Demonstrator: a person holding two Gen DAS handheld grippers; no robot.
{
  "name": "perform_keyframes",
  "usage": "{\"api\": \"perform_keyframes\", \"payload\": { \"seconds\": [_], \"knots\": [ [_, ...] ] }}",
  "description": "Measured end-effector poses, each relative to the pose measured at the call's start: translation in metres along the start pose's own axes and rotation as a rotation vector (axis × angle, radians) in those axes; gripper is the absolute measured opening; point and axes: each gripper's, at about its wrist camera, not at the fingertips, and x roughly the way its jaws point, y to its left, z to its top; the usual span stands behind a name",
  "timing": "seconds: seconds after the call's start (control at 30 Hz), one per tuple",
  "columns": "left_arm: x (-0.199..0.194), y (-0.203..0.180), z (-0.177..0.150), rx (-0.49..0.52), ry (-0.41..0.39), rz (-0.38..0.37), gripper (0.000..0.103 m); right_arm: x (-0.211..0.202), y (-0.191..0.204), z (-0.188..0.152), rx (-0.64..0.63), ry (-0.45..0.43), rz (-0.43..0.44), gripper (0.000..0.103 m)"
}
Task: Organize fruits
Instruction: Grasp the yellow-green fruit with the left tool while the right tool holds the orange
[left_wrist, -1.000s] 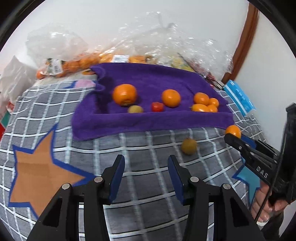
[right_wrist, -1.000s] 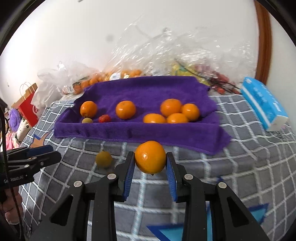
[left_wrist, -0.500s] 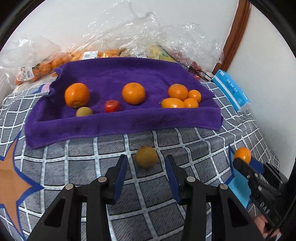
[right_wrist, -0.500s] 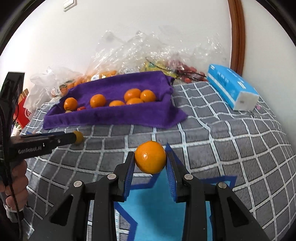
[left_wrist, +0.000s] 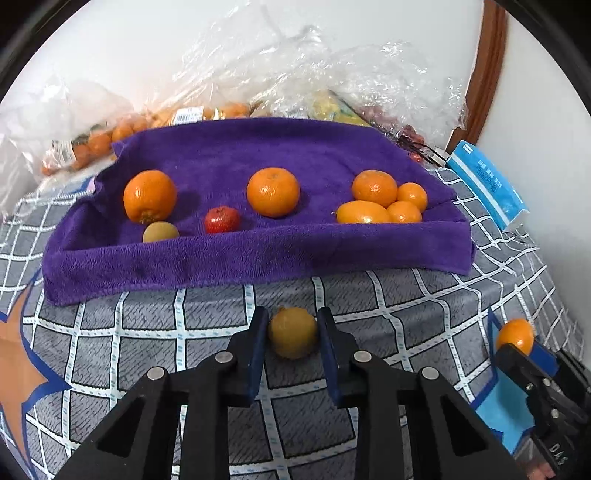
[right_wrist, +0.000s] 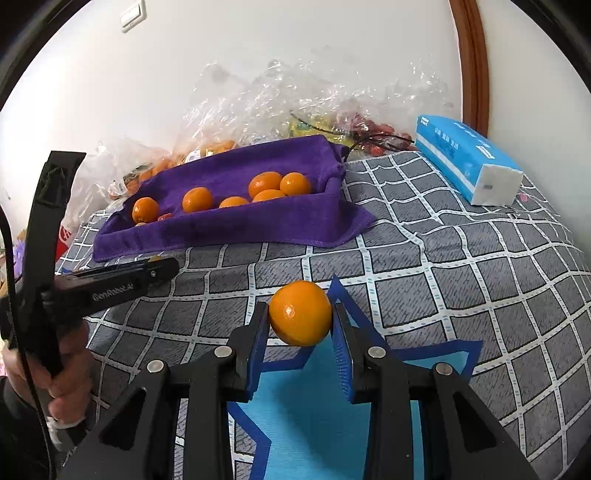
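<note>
A dull yellow fruit (left_wrist: 292, 332) lies on the checked cloth between the fingers of my left gripper (left_wrist: 291, 334), which stands around it with small gaps at each side. My right gripper (right_wrist: 300, 319) is shut on an orange (right_wrist: 300, 317), held above a blue star patch (right_wrist: 314, 410); that orange also shows in the left wrist view (left_wrist: 514, 334). The purple towel (left_wrist: 258, 254) holds several oranges, a small red fruit (left_wrist: 221, 219) and a small yellow-green fruit (left_wrist: 160, 232).
Clear plastic bags (left_wrist: 295, 74) with more fruit lie behind the towel by the wall. A blue tissue pack (right_wrist: 465, 162) lies at the right. An orange star patch (left_wrist: 14, 365) is at the left. The left gripper's side (right_wrist: 110, 284) shows in the right wrist view.
My left gripper moved forward and right until the yellow fruit sits between its fingers. My right gripper carried the orange back from the towel to above the blue star.
</note>
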Motion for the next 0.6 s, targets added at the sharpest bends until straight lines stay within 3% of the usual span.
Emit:
{"api": "perform_keyframes", "payload": {
  "seconds": [0.33,0.6],
  "knots": [
    [0.004,-0.004,0.001,0.021,0.003,0.023,0.027,0.006,0.005,0.0,-0.017,0.028,-0.059,0.033],
    [0.005,0.0,0.0,-0.011,0.0,-0.014,0.026,0.011,-0.004,0.0,0.035,0.054,-0.068,0.033]
  ]
}}
